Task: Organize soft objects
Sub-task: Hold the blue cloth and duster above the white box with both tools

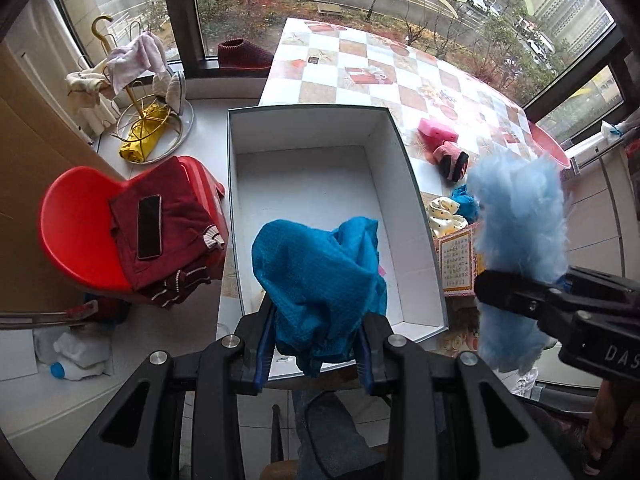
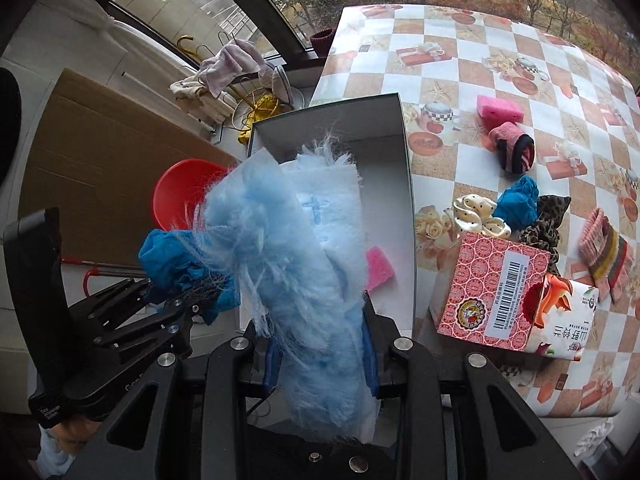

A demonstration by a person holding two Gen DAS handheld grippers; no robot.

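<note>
My left gripper (image 1: 318,344) is shut on a teal waffle-weave cloth (image 1: 320,268), which hangs over the near end of the white cardboard box (image 1: 304,128). My right gripper (image 2: 322,354) is shut on a fluffy light-blue cloth (image 2: 288,248), held above the box's (image 2: 384,148) near left part. In the left wrist view that fluffy cloth (image 1: 520,216) and the right gripper (image 1: 516,292) sit just right of the box. In the right wrist view the left gripper (image 2: 188,300) holds the teal cloth (image 2: 172,260) at the left. A pink sponge (image 2: 378,266) lies inside the box.
On the checkered tablecloth (image 2: 480,48) lie a pink sponge (image 2: 500,110), a pink-and-black roll (image 2: 514,150), a teal scrunchie (image 2: 518,202), a polka-dot bow (image 2: 478,216), a leopard scrunchie (image 2: 548,220), striped cloths (image 2: 606,250) and a tissue box (image 2: 492,292). A red chair (image 1: 76,236) holds red clothes and a phone (image 1: 149,226).
</note>
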